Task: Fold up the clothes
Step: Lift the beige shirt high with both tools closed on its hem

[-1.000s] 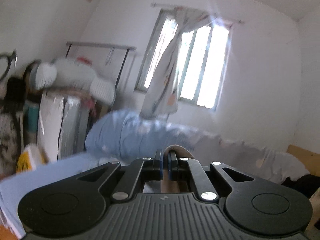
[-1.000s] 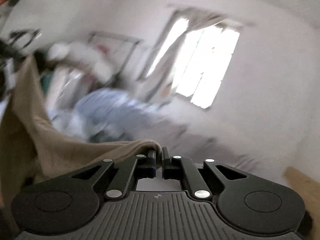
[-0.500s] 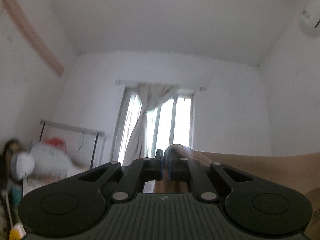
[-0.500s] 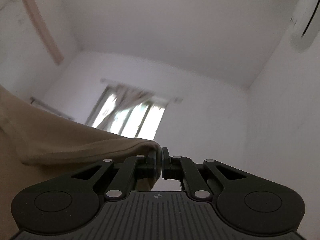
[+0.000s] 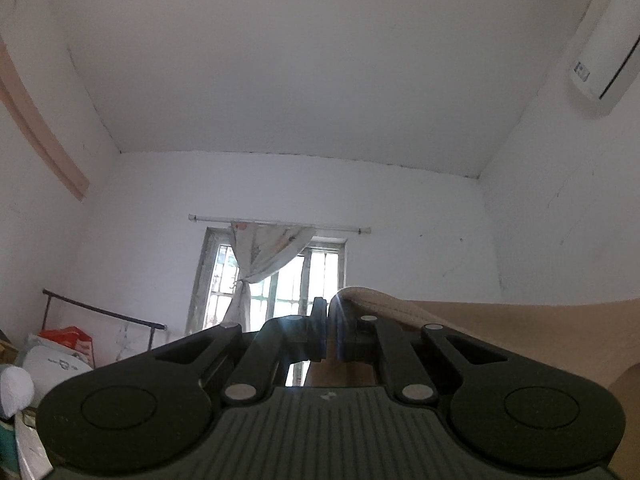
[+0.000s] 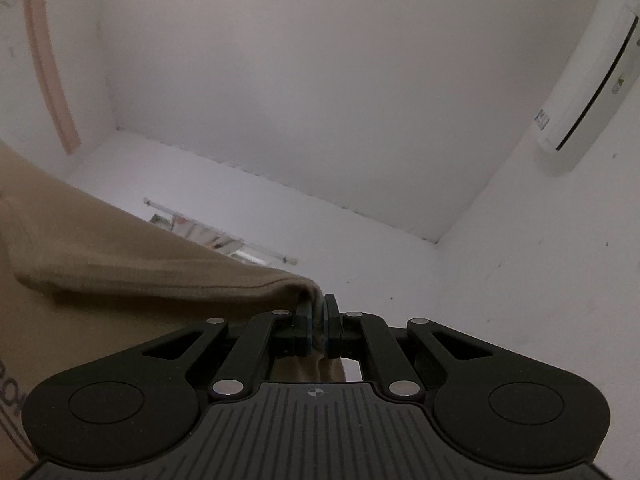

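Both cameras have swung upward since a second ago: the cluttered bed and blue bedding that filled the lower views are gone, and white ceiling (image 5: 304, 80) takes up most of each picture. The tan knit garment (image 5: 500, 332) has come up with them. The left gripper (image 5: 329, 334) is clamped on a hemmed edge of the cloth, black jaws pressed together with fabric arching over the right-hand finger and running off to the right edge of the view. The right gripper (image 6: 318, 330) pinches another stretch of the same tan garment (image 6: 132, 264), whose stitched hem runs left from the jaws and sags toward the left edge, hiding most of the window behind it; a fold also hangs below the fingers. Between the two grips the cloth's upper edge is stretched out in the air. Ahead of the left gripper stands a barred window (image 5: 276, 284) under a white curtain rod (image 5: 280, 224), a patterned curtain (image 5: 260, 256) tied to one side. A white wall-mounted air conditioner (image 6: 588, 80) sits high on the right wall. At lower left, a dark metal rail (image 5: 104, 314) and a pile of white bundles (image 5: 52, 364) sit well below the lifted cloth.
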{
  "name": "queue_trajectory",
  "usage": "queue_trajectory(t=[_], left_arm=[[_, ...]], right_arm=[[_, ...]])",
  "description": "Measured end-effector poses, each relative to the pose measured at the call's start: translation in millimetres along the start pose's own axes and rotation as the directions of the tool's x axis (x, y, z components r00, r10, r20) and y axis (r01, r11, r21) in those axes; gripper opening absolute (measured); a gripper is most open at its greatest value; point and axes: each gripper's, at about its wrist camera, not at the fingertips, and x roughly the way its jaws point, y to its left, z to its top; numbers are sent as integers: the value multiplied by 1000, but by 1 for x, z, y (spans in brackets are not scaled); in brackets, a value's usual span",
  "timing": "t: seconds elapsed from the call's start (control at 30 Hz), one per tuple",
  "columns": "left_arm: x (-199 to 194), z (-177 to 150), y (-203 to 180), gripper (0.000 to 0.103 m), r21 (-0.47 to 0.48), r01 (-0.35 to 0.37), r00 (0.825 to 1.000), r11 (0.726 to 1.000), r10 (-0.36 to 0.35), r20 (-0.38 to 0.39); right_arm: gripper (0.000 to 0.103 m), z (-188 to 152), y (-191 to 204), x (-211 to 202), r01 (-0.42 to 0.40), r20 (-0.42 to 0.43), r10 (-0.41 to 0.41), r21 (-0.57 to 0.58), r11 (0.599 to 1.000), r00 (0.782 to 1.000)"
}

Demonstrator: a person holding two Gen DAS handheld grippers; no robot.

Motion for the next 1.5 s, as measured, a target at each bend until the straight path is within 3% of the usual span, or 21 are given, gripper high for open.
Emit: queue_trajectory(t=[0.17,0.63,0.87,1.03,1.27,1.4,1.5], left_arm=[[19,-11,8,8,-42,12,1000,999,-12,1],[49,-30,12,8,-69,70,997,995,-71,-7],[51,-33,21,8,-80,107,994,991,-108,-11],[77,-33,28,8,-50,112,993,992,-113,-18],[98,-58,25,8,-40,117,988,992,-120,-97],[139,-93,26,8,-45,100,975,994,-107,-194],[174,-129,29,8,-53,74,956,996,-86,-281]], right_arm=[[6,-17,20,23,1,13,0,-19,1000,1000],[6,-55,7,27,-9,16,9,-54,998,1000],[6,-43,1,3,-24,-2,24,-66,998,1000],[6,-44,-3,1,-41,-19,40,-53,998,999],[6,-73,-1,33,-42,-72,38,-69,997,997],[6,-116,8,65,-58,-144,53,-31,998,988],[6,-160,20,96,-79,-225,76,-4,997,971]])
